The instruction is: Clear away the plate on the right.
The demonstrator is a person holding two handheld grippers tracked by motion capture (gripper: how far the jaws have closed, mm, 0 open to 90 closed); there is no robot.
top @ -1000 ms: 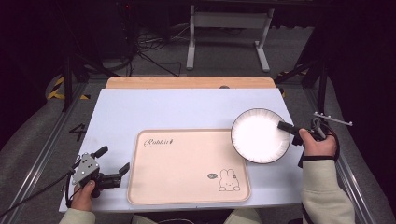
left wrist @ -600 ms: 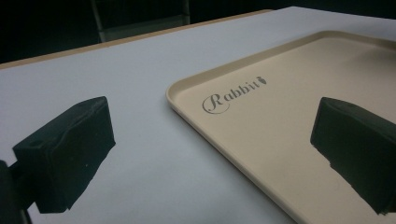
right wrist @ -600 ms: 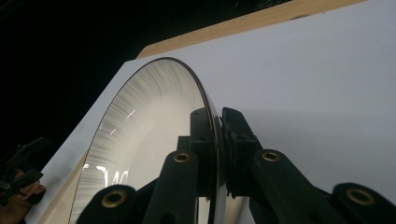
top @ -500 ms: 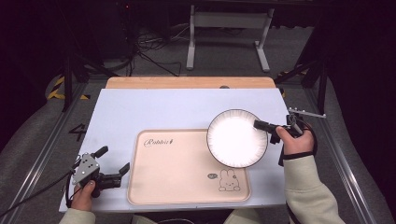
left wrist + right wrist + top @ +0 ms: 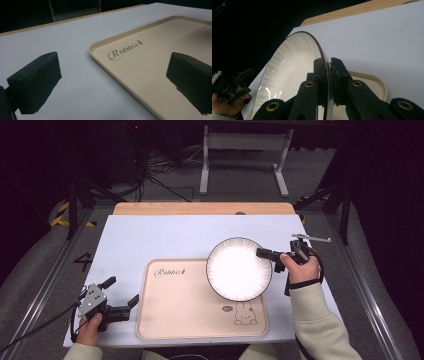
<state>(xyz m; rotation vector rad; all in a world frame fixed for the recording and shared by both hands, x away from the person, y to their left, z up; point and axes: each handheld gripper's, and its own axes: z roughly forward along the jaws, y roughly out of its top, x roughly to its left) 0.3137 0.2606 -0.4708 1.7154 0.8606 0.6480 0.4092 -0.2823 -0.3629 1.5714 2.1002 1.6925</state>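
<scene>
Pinching the right rim of the white plate [image 5: 239, 269], my right hand-held gripper [image 5: 263, 253] holds it above the counter [image 5: 150, 235], over the upper right corner of the beige tray [image 5: 185, 305]. My left hand-held gripper [image 5: 122, 302] sits released just beside the tray's left edge, grasping nothing. From the right gripper view, the jaws clamp the plate's thin dark edge from both sides, a detail too small to tell from the high view. From the left gripper view, the tray's "Rabbit" lettering [image 5: 124, 48] reads clearly. Round and glossy, the plate has a fine ribbed inner wall and dark rim.
</scene>
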